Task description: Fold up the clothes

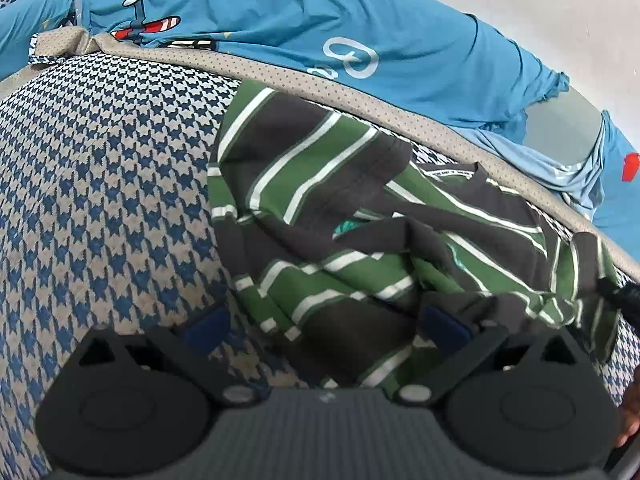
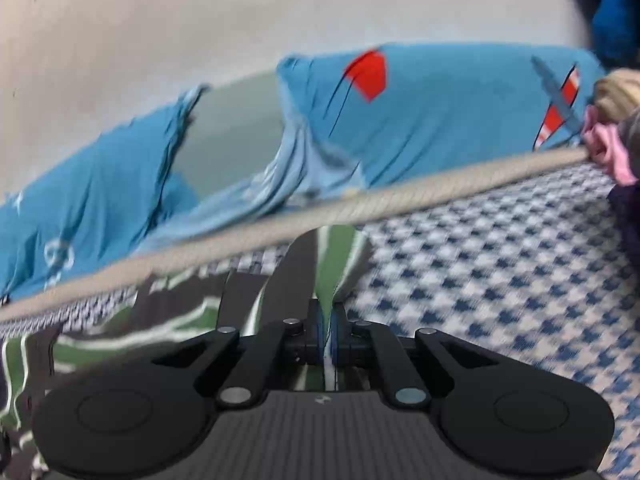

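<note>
A crumpled shirt point(image 1: 344, 216) with green, dark grey and white stripes lies on the houndstooth mattress point(image 1: 100, 168). My left gripper point(image 1: 324, 326) is open just above the shirt's near edge, one blue pad over the mattress and the other over the cloth. In the right wrist view the same striped shirt point(image 2: 168, 312) stretches to the left, and my right gripper point(image 2: 327, 320) is shut on a pinched fold of it. The other gripper's dark tip point(image 1: 624, 292) shows at the right edge of the left wrist view, holding the shirt there.
A blue printed sheet point(image 1: 280, 12) is bunched along the mattress's beige piped edge point(image 1: 360, 100) against a pale wall point(image 2: 200, 12). More clothes, pink and dark point(image 2: 612, 152), are piled at the right end of the mattress.
</note>
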Motion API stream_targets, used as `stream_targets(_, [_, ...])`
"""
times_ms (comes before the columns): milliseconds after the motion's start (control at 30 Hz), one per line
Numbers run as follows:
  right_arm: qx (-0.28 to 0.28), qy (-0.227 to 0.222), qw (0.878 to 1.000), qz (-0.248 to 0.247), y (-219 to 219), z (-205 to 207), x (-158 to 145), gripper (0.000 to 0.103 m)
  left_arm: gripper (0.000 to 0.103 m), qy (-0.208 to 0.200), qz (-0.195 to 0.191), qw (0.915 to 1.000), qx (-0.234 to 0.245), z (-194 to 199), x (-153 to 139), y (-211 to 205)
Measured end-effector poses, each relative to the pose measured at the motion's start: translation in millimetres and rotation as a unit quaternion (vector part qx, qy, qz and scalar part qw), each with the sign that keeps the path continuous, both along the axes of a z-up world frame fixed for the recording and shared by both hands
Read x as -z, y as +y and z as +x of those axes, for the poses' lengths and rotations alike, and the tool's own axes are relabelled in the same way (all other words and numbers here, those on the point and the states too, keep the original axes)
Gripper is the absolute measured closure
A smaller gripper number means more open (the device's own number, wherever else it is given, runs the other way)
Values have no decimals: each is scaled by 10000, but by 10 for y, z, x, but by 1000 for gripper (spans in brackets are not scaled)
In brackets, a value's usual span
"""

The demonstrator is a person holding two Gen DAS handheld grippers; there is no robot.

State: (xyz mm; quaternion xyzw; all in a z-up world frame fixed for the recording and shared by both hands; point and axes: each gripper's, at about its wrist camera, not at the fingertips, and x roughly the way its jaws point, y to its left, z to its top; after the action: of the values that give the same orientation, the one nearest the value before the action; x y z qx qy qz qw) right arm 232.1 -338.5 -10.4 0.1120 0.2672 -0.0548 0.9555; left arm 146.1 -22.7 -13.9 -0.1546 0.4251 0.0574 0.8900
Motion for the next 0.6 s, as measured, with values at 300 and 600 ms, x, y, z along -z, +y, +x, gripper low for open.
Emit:
stream_targets(300, [587,-236,9975,-316,-166,100,-78,98,0,11,-46,10000,-79,42,15,64])
stream_targets(600, [871,333,9956,-46,-297,200,97,96,0,234,8,9997,-115,73,89,76])
